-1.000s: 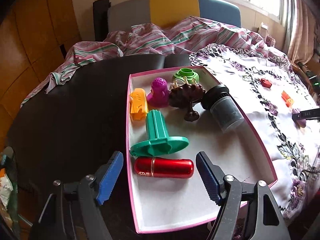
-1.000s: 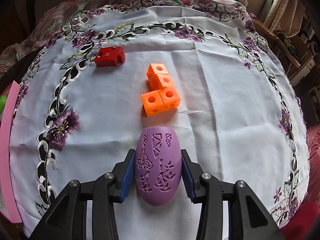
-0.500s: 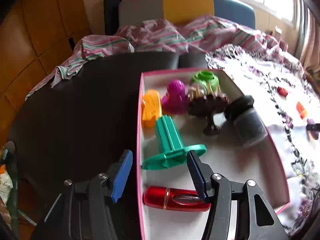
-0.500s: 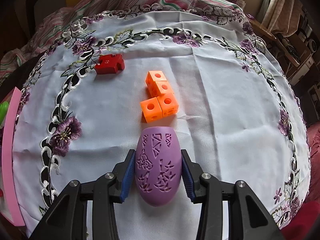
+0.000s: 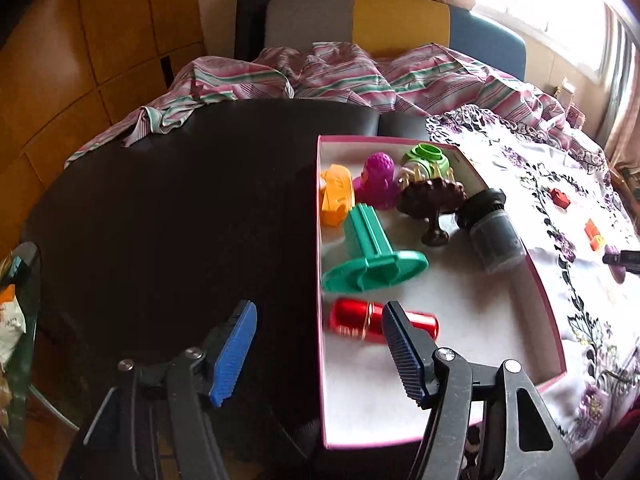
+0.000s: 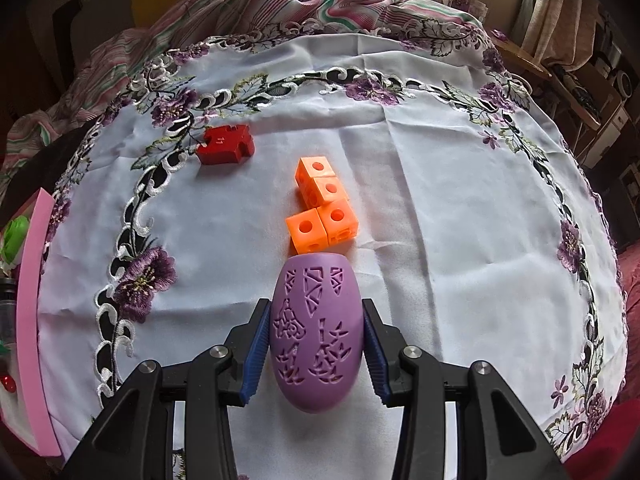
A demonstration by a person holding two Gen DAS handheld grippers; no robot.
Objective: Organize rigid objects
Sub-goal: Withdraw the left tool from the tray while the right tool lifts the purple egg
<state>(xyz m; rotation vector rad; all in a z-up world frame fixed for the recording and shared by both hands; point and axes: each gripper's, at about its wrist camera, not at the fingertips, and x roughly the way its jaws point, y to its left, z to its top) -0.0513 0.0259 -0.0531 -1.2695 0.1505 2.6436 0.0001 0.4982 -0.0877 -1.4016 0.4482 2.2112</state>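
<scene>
Over the last second the left gripper [image 5: 316,350] has slid leftward and back from the red cylinder [image 5: 382,319], so its jaws, spread wide and empty, now straddle the pink box's [image 5: 554,320] left wall, with the cylinder just ahead behind the right finger. The right gripper [image 6: 314,350] has barely shifted; its pads press both flanks of the purple carved egg [image 6: 316,332], holding it over the embroidered cloth [image 6: 440,208].

Just beyond the egg's tip sit the orange linked cubes [image 6: 322,204], and farther ahead to the left the red block [image 6: 226,145]. The box's pink edge shows at the far left of the right wrist view.

Risks, as I judge them: the egg is smooth and rounded, so a tilt on the way to the box could let it squirt out of the pads. The left finger hanging over the wall could catch the box and jolt the green spool [image 5: 370,252] and its neighbours.

Whether the egg rests on the cloth or is lifted cannot be told. The left view is motion-blurred and the cylinder partly hidden.
</scene>
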